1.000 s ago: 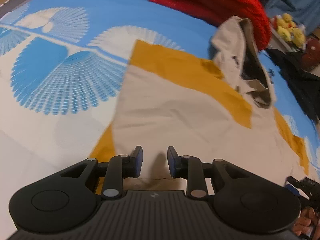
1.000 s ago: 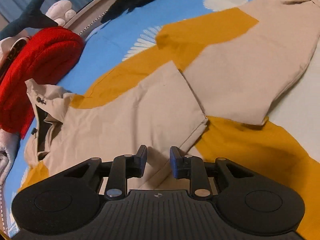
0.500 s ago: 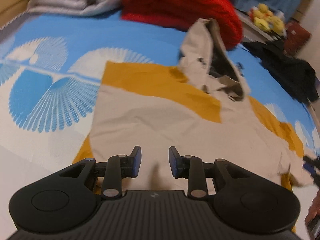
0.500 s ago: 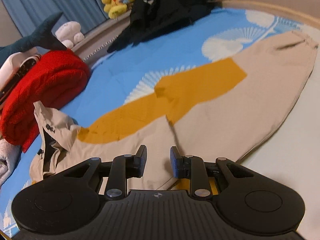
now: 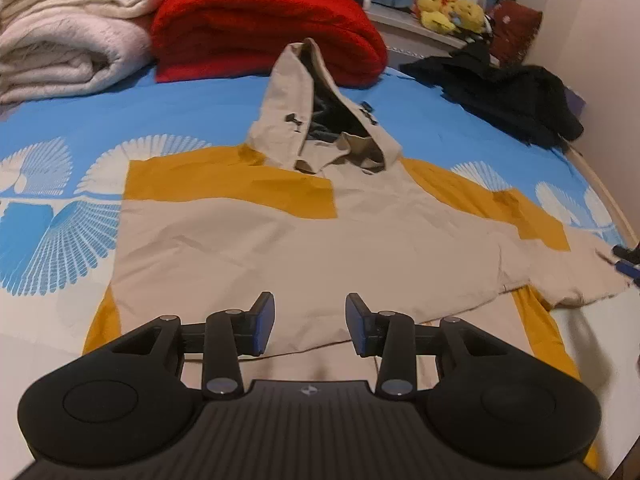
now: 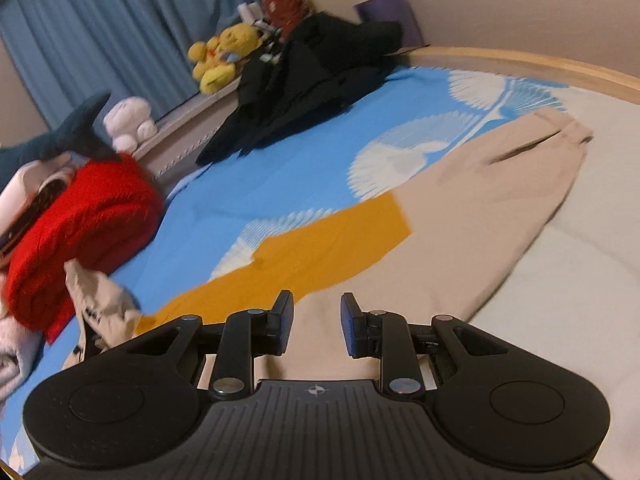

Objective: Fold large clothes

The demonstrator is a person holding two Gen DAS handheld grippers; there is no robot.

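Both pairs of fingers are standing parted and gripping nothing: the left gripper (image 5: 310, 322) is hovering over the lower body of the beige and mustard hooded jacket (image 5: 304, 240), while the right gripper (image 6: 316, 322) is hanging above the base of the outstretched sleeve (image 6: 492, 200). The jacket is lying spread across the blue patterned bed (image 5: 208, 108), one side seemingly folded inward already, hood (image 5: 320, 112) pointing toward the red blanket (image 5: 260, 28). The next fold is probably best made by pinching the sleeve near its cuff (image 6: 568, 132), lifting low, and laying it flat across the body, smoothing wrinkles outward. Black clothing (image 5: 500, 96) is lying well apart.
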